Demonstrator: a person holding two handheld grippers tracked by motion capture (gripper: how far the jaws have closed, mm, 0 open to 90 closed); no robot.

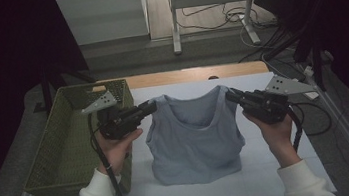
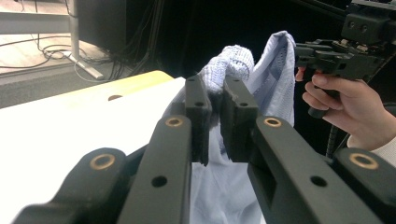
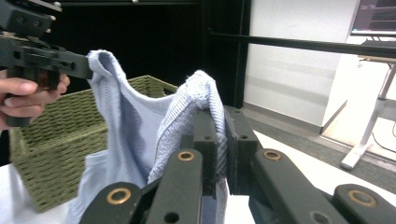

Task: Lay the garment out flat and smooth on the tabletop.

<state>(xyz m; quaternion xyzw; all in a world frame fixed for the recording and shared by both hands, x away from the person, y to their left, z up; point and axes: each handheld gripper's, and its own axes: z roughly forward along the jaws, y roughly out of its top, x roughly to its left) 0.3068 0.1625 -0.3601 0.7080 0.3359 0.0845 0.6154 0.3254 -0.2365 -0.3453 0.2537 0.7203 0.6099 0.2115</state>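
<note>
Gripping one shoulder strap each, left tongs and right tongs are clamped tight on a light blue tank top. Top hangs spread between them, front facing the person, hem bunched on the white counter. Green woven basket sits at the counter's left edge, just beside the left hand.

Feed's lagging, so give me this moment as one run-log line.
left gripper: shut on strap | right gripper: shut on strap | pale blue knit tank top: hem on white table | green woven basket: left
</note>
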